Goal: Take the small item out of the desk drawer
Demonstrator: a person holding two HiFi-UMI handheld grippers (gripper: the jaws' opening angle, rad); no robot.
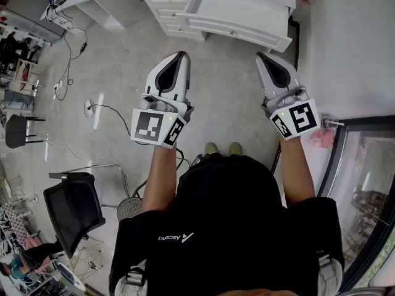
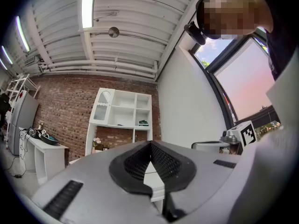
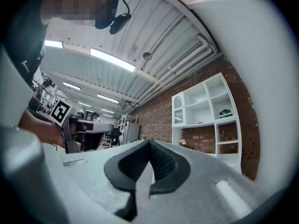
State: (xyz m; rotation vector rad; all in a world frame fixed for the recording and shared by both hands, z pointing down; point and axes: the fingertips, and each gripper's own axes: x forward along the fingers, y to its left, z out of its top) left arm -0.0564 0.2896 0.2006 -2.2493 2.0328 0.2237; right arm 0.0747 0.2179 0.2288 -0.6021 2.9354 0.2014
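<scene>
Jaws of left gripper [image 1: 182, 55], right gripper [image 1: 260, 56] pressed together, empty, floor [image 1: 225, 82] open before desk [image 1: 247, 8]

Left gripper [image 1: 181, 55] and right gripper [image 1: 260, 56]: shells of smooth, matt light-grey plastic. Pads [image 2: 136, 164] black, finely ribbed, rubbery look.

Desk [image 1: 241, 14], top centre of head view: smooth white painted finish, slight satin.

Floor [image 1: 117, 73]: grey, concrete look, polished with faint sheen.

Shirt [image 1: 234, 227]: matt black cloth.

Chair [image 1: 71, 208], lower left: matt black.

Brick wall [image 2: 65, 104]: rough, matt red brick.

Ceiling [image 2: 135, 13]: ribbed white sheeting, looks like painted metal.
</scene>
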